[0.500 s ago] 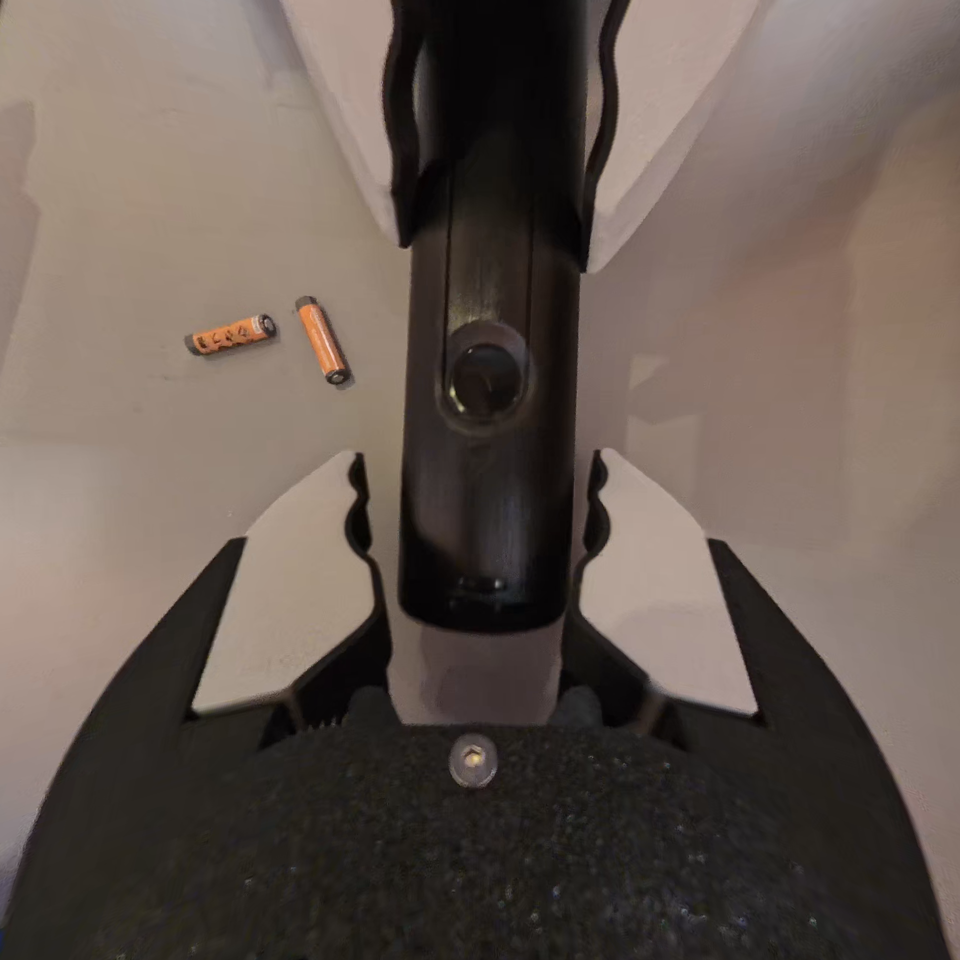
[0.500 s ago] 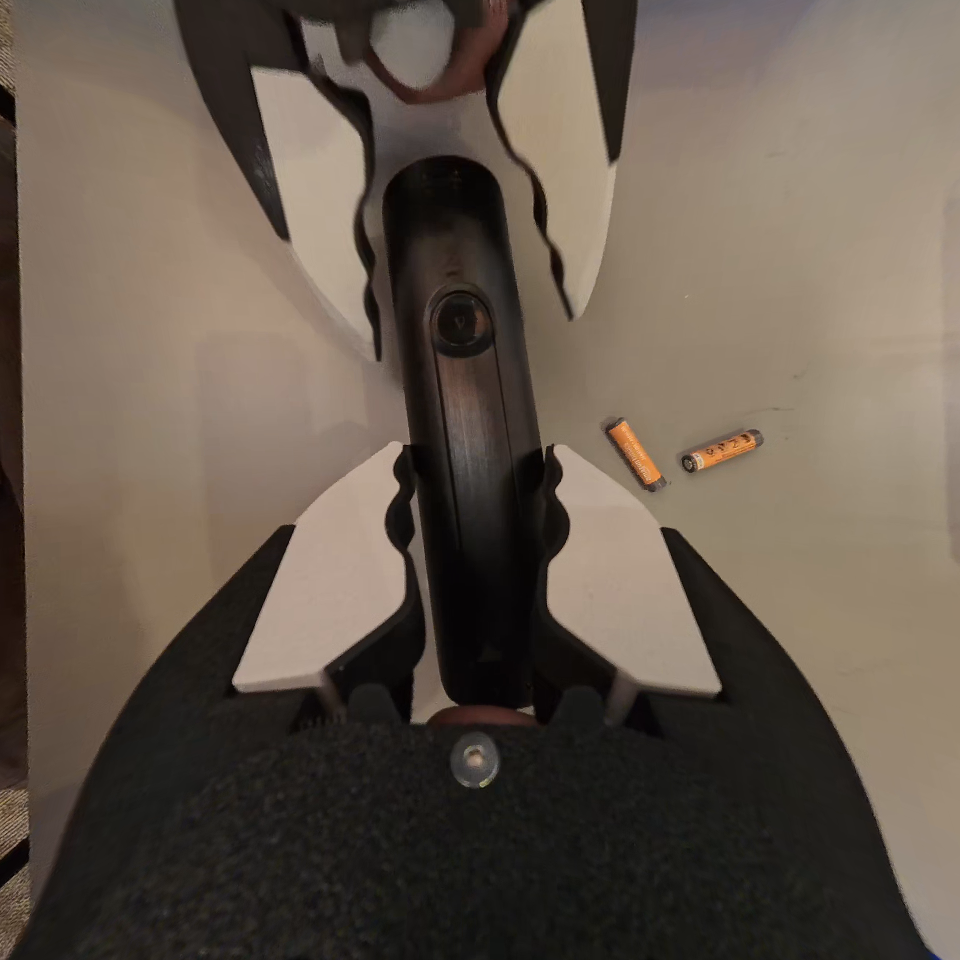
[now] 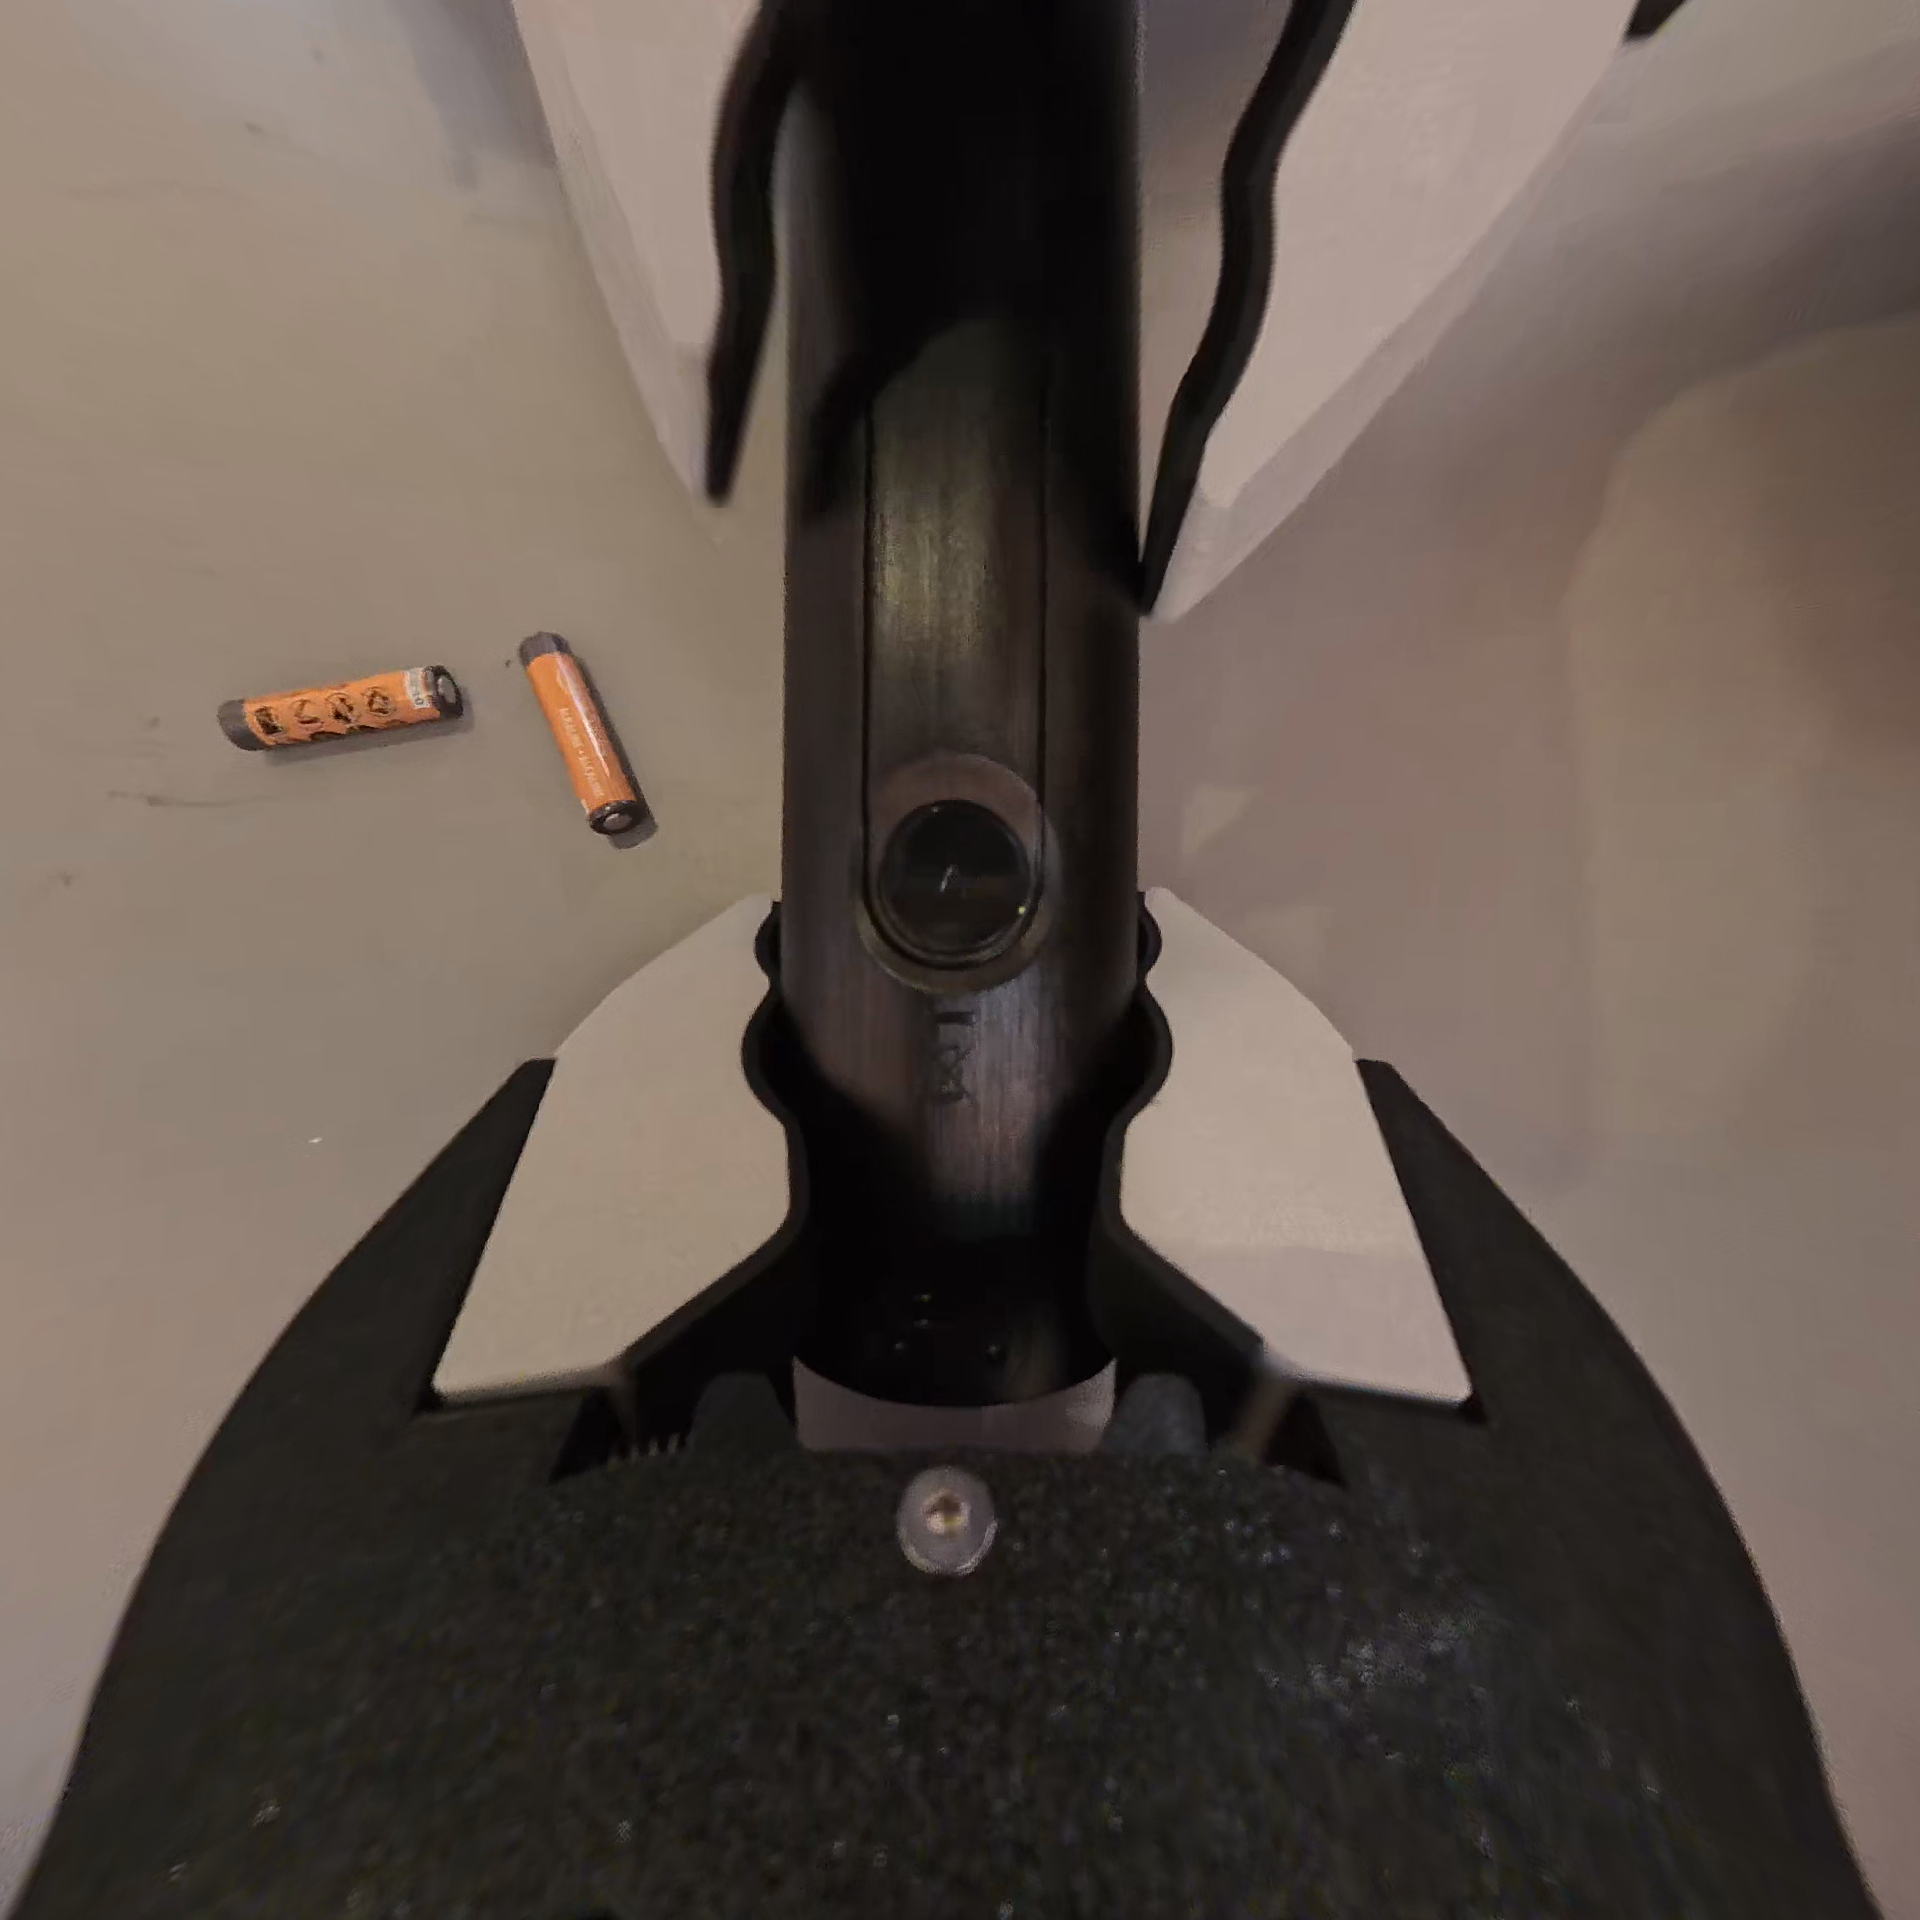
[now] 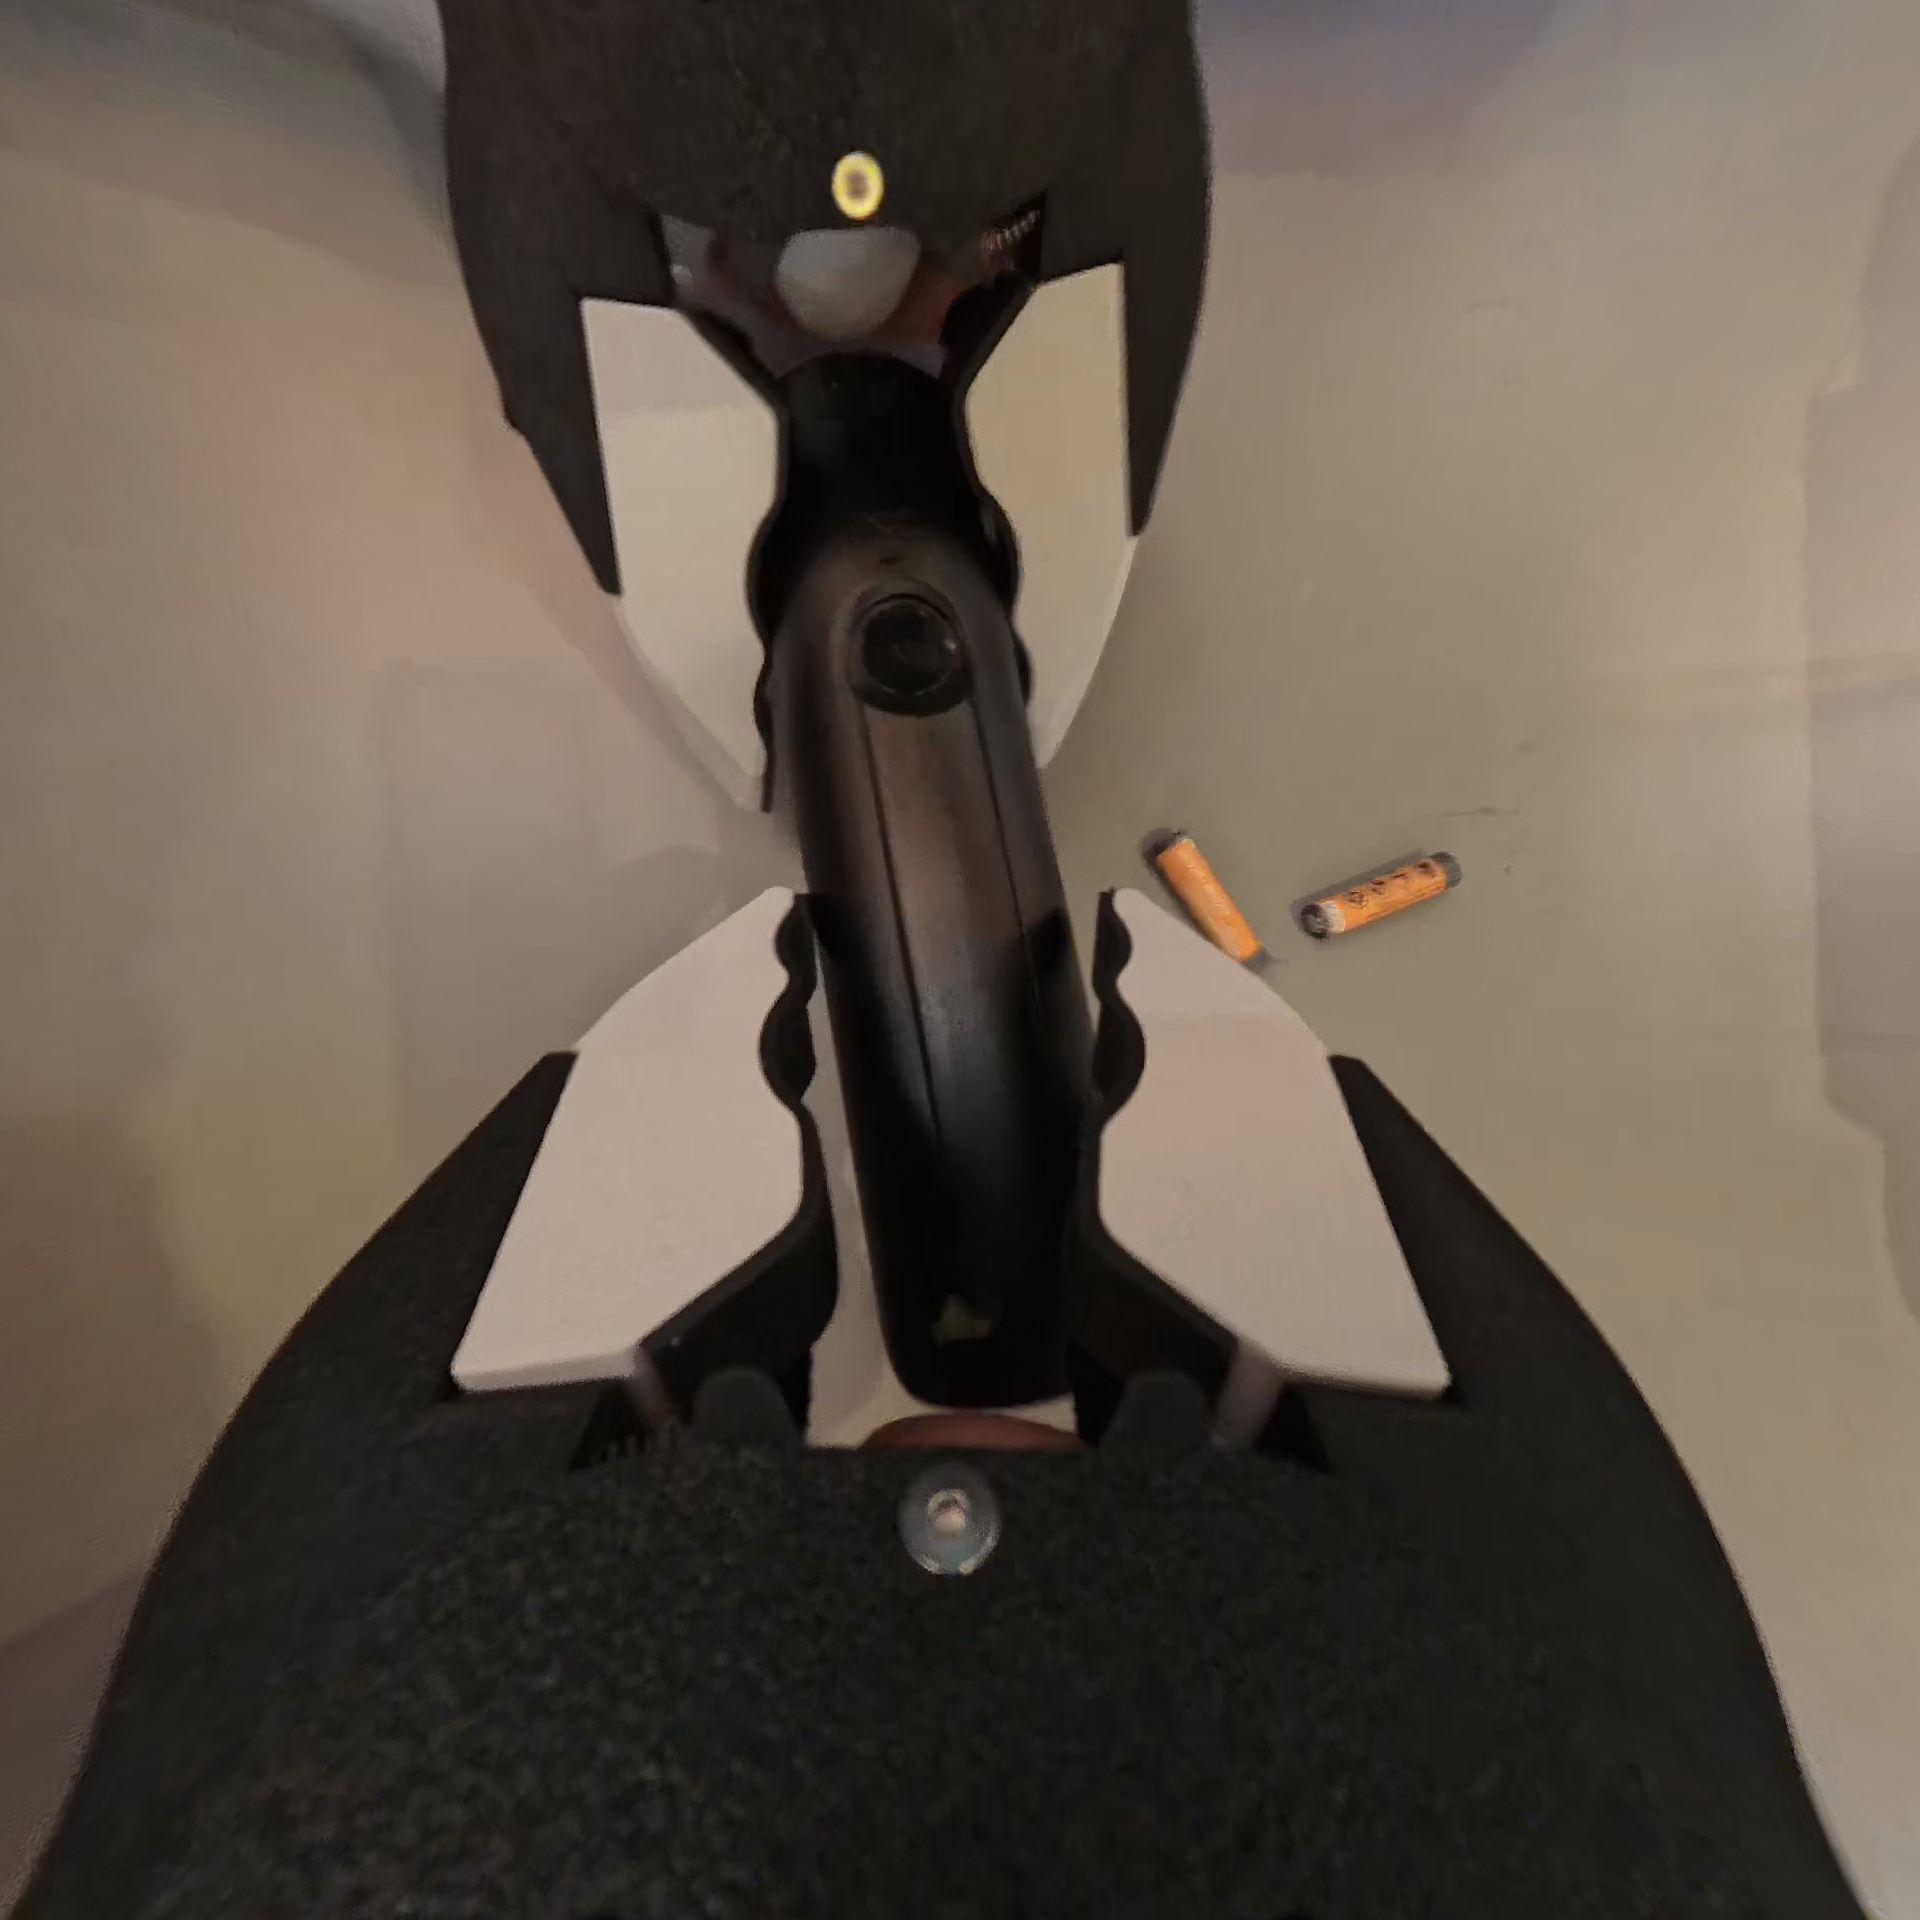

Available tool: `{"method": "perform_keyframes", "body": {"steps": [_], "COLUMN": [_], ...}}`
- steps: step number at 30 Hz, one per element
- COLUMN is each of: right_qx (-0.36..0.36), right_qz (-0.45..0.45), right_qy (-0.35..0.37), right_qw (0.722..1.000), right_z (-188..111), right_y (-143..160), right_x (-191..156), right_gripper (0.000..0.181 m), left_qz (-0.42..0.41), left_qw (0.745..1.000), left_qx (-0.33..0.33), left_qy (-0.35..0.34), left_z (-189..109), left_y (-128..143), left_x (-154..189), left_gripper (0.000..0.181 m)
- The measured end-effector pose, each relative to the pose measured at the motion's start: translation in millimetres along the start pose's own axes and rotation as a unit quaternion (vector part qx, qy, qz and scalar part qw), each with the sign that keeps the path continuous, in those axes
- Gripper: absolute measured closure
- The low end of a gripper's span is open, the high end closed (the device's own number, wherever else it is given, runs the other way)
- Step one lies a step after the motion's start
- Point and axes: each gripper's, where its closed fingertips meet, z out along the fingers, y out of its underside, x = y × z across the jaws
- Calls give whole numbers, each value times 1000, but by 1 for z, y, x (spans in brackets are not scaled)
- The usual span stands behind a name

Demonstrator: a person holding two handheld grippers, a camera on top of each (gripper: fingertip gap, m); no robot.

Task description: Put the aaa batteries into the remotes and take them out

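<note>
Left wrist view: left gripper (image 3: 956, 935) clamps one end of the black remote (image 3: 951, 644); right gripper (image 4: 951, 925) clamps the other end. Two orange batteries (image 3: 341, 708) (image 3: 580, 734) lie loose on the pale table (image 3: 312, 364) beside the remote, near each other, not touching.

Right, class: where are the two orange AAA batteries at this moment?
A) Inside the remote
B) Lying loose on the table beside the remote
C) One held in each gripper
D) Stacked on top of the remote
B: both AAA batteries lie loose on the table beside the black remote.
</note>
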Motion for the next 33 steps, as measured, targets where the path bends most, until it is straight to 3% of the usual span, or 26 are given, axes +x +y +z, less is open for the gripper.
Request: {"method": "perform_keyframes", "body": {"steps": [4, 7, 9, 11, 13, 15, 16, 18, 20, 24, 33], "right_qx": [37, 119, 165, 178, 181, 186, 193, 182, 171, 144, 136], "right_qz": [40, 113, 179, 217, 256, 312, 336, 379, 391, 406, 455], "right_qy": [58, 82, 125, 214, 285, 280, 251, 184, 158, 174, 175], "right_qw": [997, 983, 962, 936, 906, 889, 887, 888, 890, 885, 862], "right_z": [-24, -39, -33, -23, -19, -11, -5, 10, 20, 34, 37], "right_y": [4, -4, -11, -13, -10, -6, -5, -4, -8, -11, 0], "right_x": [18, 22, 26, 34, 43, 52, 53, 50, 45, 42, 43], "right_gripper": [122, 124, 122, 98, 104, 90, 88, 65, 56, 48, 52], "left_qz": [-12, -50, -93, -111, -93, -77, -83, -93, -94, -85, -86], "left_qw": [999, 997, 989, 984, 984, 983, 983, 982, 980, 979, 976], "left_qx": [-5, 9, -5, -14, -40, -49, -45, -45, -61, -74, -97], "left_qy": [-30, -64, -118, -137, -149, -160, -156, -156, -165, -172, -175], "left_z": [-7, -15, -22, -24, -24, -25, -25, -26, -27, -24, -17], "left_y": [11, 11, 17, 21, 27, 30, 30, 31, 36, 33, 35], "left_x": [-11, -21, -34, -35, -33, -31, -29, -28, -30, -29, -24], "left_gripper": [120, 120, 120, 120, 120, 120, 120, 120, 120, 120, 120]}}
